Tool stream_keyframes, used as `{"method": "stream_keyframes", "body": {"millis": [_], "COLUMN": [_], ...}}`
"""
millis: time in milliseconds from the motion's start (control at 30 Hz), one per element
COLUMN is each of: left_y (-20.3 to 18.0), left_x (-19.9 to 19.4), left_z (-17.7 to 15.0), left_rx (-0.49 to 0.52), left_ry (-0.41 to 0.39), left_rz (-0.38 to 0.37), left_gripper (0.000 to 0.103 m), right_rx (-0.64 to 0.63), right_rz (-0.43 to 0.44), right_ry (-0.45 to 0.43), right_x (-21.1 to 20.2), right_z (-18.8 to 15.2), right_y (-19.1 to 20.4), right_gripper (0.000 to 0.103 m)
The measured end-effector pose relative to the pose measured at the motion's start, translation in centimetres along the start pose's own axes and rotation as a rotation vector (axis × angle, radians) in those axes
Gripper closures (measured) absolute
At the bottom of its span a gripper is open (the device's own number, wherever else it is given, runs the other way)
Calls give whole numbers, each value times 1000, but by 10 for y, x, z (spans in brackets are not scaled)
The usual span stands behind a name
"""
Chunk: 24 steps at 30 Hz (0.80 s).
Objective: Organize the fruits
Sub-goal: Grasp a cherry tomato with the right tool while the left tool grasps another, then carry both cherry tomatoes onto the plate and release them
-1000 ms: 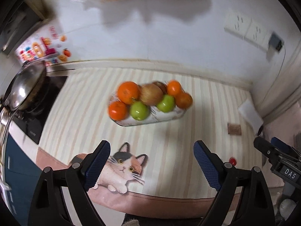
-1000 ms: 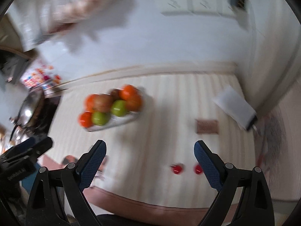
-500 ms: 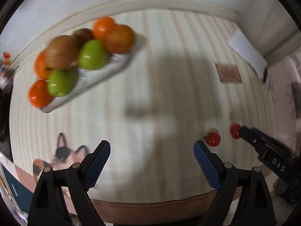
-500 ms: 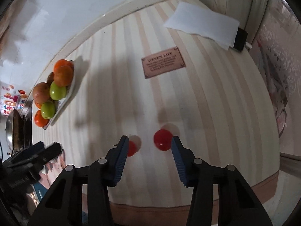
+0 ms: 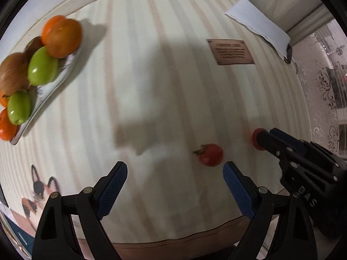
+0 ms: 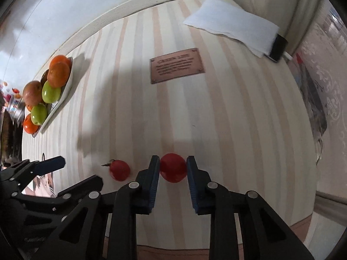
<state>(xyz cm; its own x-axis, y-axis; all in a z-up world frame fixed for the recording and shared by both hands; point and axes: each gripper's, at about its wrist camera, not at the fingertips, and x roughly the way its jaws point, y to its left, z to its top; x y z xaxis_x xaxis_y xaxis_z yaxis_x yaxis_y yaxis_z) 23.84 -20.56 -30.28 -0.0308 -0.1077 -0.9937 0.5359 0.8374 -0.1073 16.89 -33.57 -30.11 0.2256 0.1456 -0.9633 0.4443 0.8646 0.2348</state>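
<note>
Two small red tomatoes lie on the striped tablecloth. My right gripper [image 6: 173, 162] has its pads on both sides of the round tomato [image 6: 173, 168], which still rests on the cloth; in the left wrist view this tomato [image 5: 256, 138] is half hidden behind the right gripper [image 5: 263, 139]. The stemmed tomato [image 5: 210, 154] lies just ahead of my left gripper's right finger; it also shows in the right wrist view [image 6: 119, 170]. My left gripper [image 5: 174, 176] is open and empty. A fruit plate [image 5: 56, 82] with oranges, green fruits and brown fruits stands at the far left.
A brown label patch [image 5: 231, 52] is on the cloth at the back right. A white folded paper [image 6: 234, 25] and a black device [image 6: 278, 47] lie by the far right corner. A cat print [image 5: 39, 192] marks the cloth's front left. The table's front edge is close below.
Both grippers have dropped closer to the table and the tomatoes. My right gripper's jaws have narrowed around the round tomato. The left gripper stayed open.
</note>
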Motion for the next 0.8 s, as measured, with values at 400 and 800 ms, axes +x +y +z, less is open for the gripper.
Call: {"method": "stream_keyframes", "body": {"millis": [400, 800], "left_y": [-39, -43], "left_x": [26, 25], "left_z": [7, 4], "left_rx": [96, 99], "left_ry": [39, 11], "left_rz": [-20, -12], "left_gripper": [53, 71], "right_rx": [61, 42], "right_rz": [-28, -28], "right_ry": [-6, -2], "right_x": [-13, -10], "right_z": [-5, -6], "right_y": [-38, -32], "right_gripper": [76, 75]}}
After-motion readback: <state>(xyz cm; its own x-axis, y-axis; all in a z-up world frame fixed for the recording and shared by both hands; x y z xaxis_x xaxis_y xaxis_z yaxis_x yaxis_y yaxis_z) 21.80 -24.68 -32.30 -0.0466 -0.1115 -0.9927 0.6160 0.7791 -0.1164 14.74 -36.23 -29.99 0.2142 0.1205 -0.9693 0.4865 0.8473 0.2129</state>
